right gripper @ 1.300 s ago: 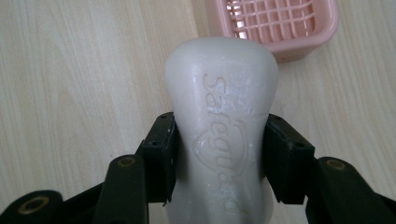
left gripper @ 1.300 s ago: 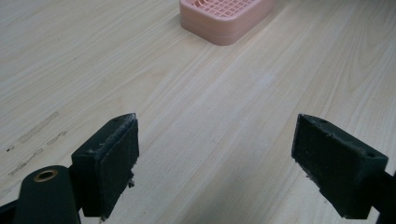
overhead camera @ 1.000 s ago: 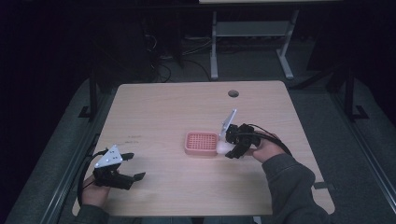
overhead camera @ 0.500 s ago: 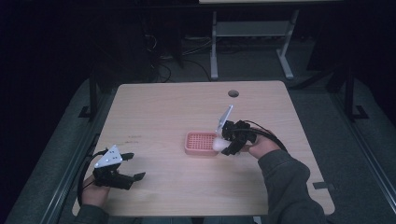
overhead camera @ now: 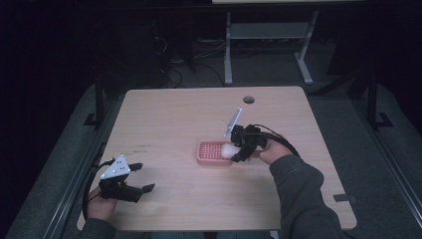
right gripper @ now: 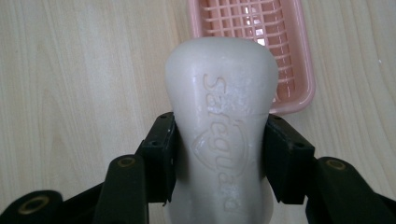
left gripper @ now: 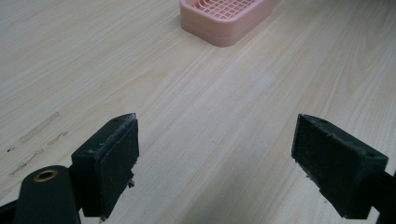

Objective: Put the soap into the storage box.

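A white bar of soap point(right gripper: 222, 121) with raised lettering is clamped by its waist between the jaws of my right gripper point(right gripper: 219, 149). In the high view the right gripper point(overhead camera: 239, 151) holds the soap point(overhead camera: 228, 149) just above the right end of a pink slotted soap dish point(overhead camera: 211, 153). That dish point(right gripper: 254, 44) lies right under and beyond the soap. My left gripper point(overhead camera: 139, 178) rests at the table's front left, jaws wide apart with bare wood between them point(left gripper: 217, 154). The pink dish point(left gripper: 224, 18) lies far ahead of it.
The light wooden table point(overhead camera: 174, 114) has a round cable hole point(overhead camera: 249, 99) near its far edge. Dark floor, cables and a metal stand lie beyond the table. The person's right sleeve point(overhead camera: 303, 199) crosses the table's front right.
The right gripper has carried the soap a short way left and forward, from beside the dish's right end to over it. The left gripper has stayed put.
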